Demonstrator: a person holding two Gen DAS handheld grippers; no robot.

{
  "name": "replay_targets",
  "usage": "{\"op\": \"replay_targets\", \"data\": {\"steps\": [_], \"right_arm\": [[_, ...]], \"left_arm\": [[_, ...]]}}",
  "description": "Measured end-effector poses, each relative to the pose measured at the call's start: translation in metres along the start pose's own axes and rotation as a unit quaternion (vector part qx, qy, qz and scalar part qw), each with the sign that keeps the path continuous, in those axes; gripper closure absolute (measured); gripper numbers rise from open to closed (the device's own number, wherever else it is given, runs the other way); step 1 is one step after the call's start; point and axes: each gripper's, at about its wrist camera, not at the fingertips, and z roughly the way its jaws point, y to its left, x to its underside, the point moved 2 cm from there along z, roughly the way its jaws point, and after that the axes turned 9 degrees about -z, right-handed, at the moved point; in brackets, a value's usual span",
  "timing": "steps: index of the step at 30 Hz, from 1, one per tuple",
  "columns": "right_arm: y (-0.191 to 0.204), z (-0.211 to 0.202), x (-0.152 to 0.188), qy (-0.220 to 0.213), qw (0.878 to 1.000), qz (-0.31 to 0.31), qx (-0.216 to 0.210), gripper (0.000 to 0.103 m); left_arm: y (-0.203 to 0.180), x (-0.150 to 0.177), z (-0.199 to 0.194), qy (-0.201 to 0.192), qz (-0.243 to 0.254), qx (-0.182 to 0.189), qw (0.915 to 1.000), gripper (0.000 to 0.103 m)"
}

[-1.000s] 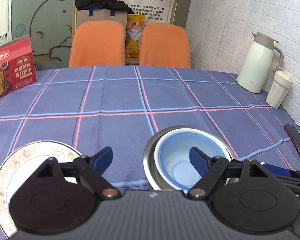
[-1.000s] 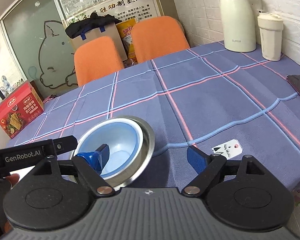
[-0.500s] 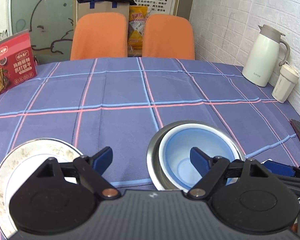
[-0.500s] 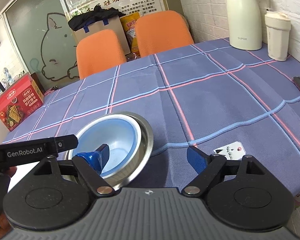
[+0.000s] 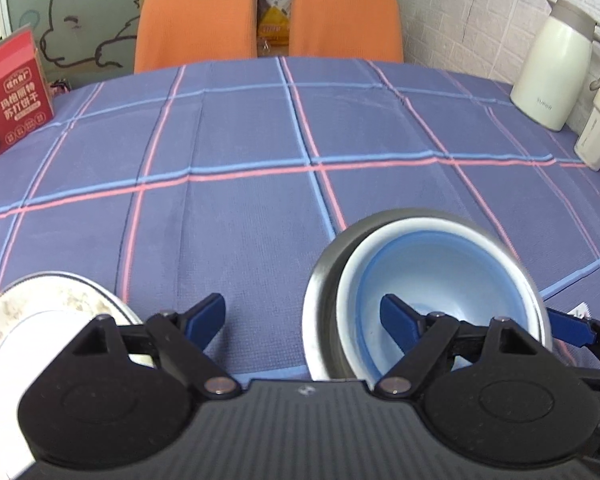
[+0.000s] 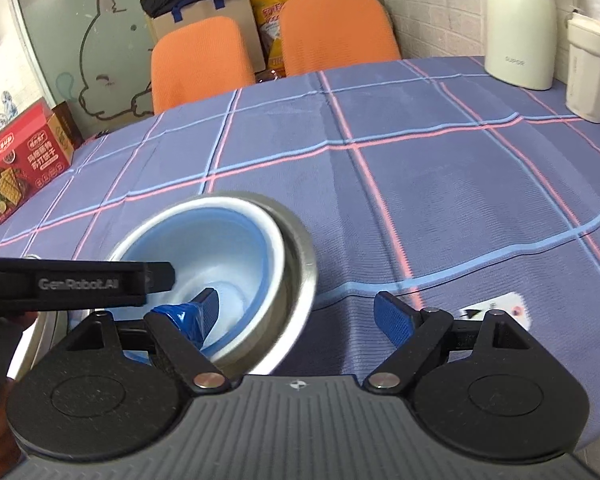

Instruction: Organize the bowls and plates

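Near the table's front edge, a blue bowl (image 5: 440, 280) sits nested inside a steel bowl (image 5: 320, 300). The right gripper (image 6: 296, 312), jaws wide, straddles their right rim. The left gripper (image 5: 302, 314), equally wide and empty, hovers between them and a white plate (image 5: 28, 312) at near left.

Both views are evenly and brightly lit, with only soft shadows. Fisheye distortion bows the blue plaid-clothed bench (image 5: 240, 140) and darkens the frame corners. Motion blur smears the rim of the round steel bowl (image 6: 300, 264) and its pale blue plastic inner bowl (image 5: 440, 272); no harsh glare.
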Motion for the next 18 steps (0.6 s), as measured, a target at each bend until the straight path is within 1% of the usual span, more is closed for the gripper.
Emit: {"op": "replay_targets", "data": {"steps": [1,2,3,4,5,6,7,10,12,15,16,18], "right_arm": [[0.003,0.002,0.0,0.001,1.0,-0.006,-0.001,0.03],[0.006,0.004,-0.001,-0.001,1.0,-0.018,0.005,0.031],[0.009,0.005,-0.001,0.0,1.0,-0.029,0.007,0.029],[0.011,0.007,-0.002,-0.002,0.999,-0.04,0.011,0.029],[0.013,0.009,-0.002,-0.004,0.999,-0.048,0.015,0.029],[0.014,0.01,-0.001,-0.007,0.998,-0.061,0.017,0.029],[0.013,0.01,-0.001,-0.015,0.998,-0.065,0.01,0.028],[0.009,0.009,0.002,-0.033,0.997,-0.068,0.0,0.028],[0.008,0.009,0.001,-0.036,0.997,-0.065,-0.001,0.028],[0.008,0.01,0.0,-0.043,0.997,-0.056,-0.012,0.028],[0.008,0.01,0.0,-0.046,0.997,-0.054,-0.015,0.028],[0.011,0.009,0.002,-0.053,0.997,-0.056,-0.019,0.032]], "left_arm": [[0.001,0.0,0.004,0.003,-0.001,-0.002,1.0,0.02],[0.001,-0.001,0.007,0.004,-0.003,0.005,1.0,0.02],[0.001,-0.002,0.01,0.012,-0.001,0.014,0.9998,0.02],[0.001,-0.002,0.012,0.015,0.005,0.02,0.9997,0.017],[0.0,-0.003,0.012,0.014,0.011,0.016,0.9997,0.004],[-0.001,-0.002,0.014,0.013,0.016,0.01,0.9997,0.001],[-0.001,-0.001,0.015,0.012,0.022,0.01,0.9996,0.0],[0.002,0.0,0.015,0.006,0.021,0.024,0.9995,0.001],[0.002,-0.001,0.017,0.006,0.022,0.027,0.9994,0.002],[0.0,0.0,0.017,-0.002,0.025,0.028,0.9993,0.006],[0.0,0.001,0.016,-0.007,0.026,0.03,0.9992,0.009],[0.0,0.002,0.012,-0.018,0.032,0.034,0.9988,0.016]]}}
